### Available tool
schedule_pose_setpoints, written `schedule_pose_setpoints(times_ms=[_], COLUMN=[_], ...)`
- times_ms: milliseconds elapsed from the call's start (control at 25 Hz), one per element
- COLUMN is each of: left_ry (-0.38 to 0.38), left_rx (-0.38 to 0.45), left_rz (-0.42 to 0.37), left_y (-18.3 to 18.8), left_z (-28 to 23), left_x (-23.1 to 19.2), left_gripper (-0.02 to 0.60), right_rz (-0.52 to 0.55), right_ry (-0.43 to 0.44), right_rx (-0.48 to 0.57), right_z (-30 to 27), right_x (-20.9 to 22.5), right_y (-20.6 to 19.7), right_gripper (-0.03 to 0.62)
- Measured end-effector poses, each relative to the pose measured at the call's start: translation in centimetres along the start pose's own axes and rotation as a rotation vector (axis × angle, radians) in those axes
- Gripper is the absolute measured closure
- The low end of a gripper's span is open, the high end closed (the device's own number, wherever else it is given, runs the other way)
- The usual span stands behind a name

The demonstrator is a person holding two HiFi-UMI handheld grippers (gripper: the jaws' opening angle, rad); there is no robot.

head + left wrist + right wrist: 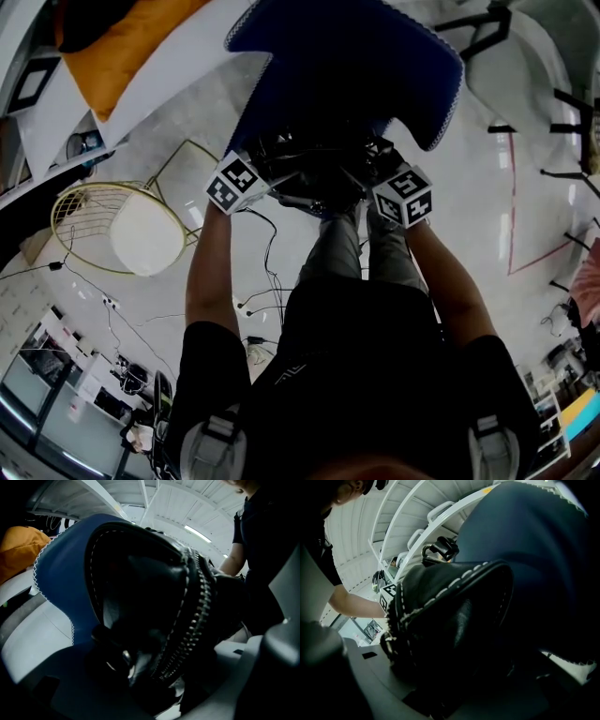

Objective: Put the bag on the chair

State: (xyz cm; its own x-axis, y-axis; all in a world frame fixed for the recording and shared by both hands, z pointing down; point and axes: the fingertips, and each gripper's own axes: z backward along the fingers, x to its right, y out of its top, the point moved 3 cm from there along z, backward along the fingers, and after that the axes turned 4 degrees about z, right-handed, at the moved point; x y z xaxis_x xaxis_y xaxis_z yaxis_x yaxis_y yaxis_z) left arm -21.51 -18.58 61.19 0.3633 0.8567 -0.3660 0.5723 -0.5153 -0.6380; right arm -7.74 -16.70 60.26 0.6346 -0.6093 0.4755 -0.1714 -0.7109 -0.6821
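Left gripper (265, 186) and right gripper (377, 192) each clasp one end of the black bag (319, 176), jaws spread wide around its bulk. They hold the bag against the blue chair (356, 56), low on the seat and apparently resting there already, so the set-down looks nearly done. Next, both jaws should let go evenly and back straight out without dragging the bag or catching its handle.
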Motion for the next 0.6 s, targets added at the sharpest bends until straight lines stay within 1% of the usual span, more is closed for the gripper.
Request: schedule_pose_setpoints(times_ms=[240,400,600], left_ry=[-0.018,-0.045,-0.016], left_rx=[0.010,0.007,0.015], left_rz=[-0.011,0.011,0.030], left_y=[-0.1,-0.1,-0.3], left_z=[-0.1,-0.2,0.2], left_x=[-0.2,-0.6,-1.1], left_gripper=[0.250,0.239,0.212], right_rz=[0.001,-0.006,-0.012], right_ry=[0.024,0.018,0.022], right_rx=[-0.008,-0.011,-0.030], right_z=[-0.2,-0.3,-0.5], right_x=[0.0,0.4,0.6], right_y=[0.1,0.4,0.6], right_gripper=[0.361,0.355,0.347])
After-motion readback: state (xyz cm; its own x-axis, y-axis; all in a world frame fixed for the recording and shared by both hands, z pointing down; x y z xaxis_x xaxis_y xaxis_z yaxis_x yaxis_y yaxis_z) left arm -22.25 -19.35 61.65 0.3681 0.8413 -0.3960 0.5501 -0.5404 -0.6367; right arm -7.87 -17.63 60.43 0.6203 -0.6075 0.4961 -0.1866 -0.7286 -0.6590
